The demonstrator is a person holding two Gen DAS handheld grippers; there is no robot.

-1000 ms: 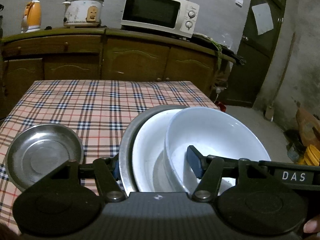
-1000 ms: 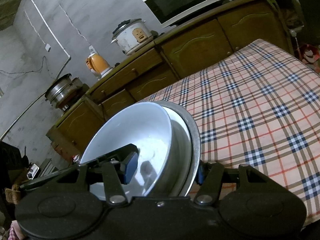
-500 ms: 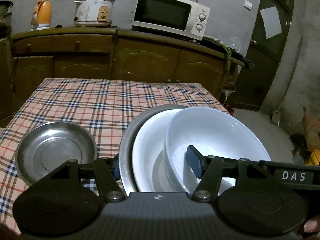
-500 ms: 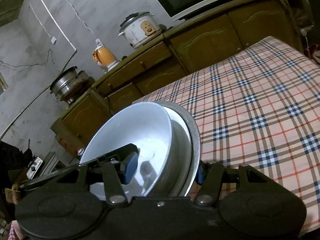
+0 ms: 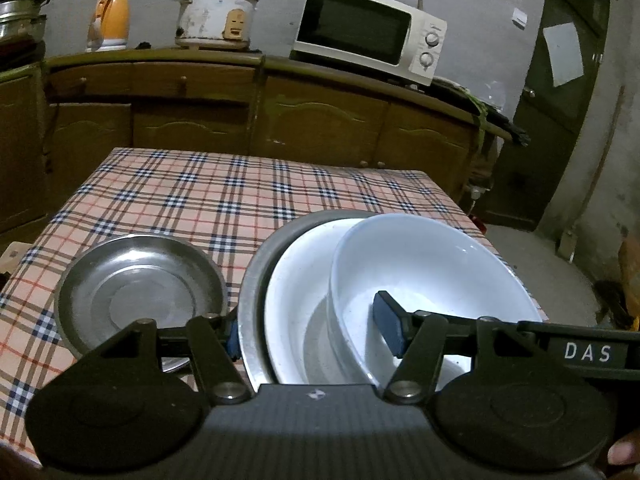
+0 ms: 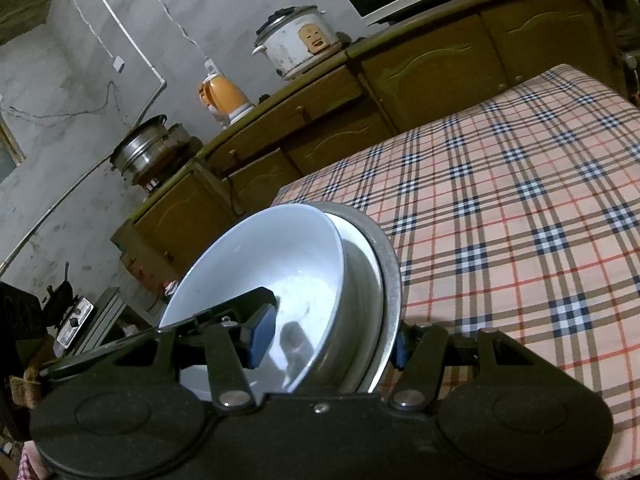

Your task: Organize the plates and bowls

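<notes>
- Steel and white ceramic make up the nested stack I carry: a metal basin outermost, a white plate inside it, and a white bowl tilted on top.
- My left gripper is clamped on the stack's left rim: one blue pad sits outside the metal basin, the other pad presses inside the white bowl, all three rims between my fingers.
- My right gripper grasps the same stack from the opposite side, one pad inside the white bowl, the other finger outside the metal basin.
- Just left of my left fingers, a second steel dish lies flat on the plaid tabletop, close beside the basin's rim; I cannot tell whether they touch.
- Beyond my fingers the checked cloth is bare up to the far edge.
- Behind that, past my fingertips, runs a wooden cabinet carrying a microwave, a rice cooker and an orange kettle.
- Far right of my left fingers stands a dark door.
- From my right gripper's view, a metal steamer pot sits on the cabinet's end, up and to the left of my fingers.
</notes>
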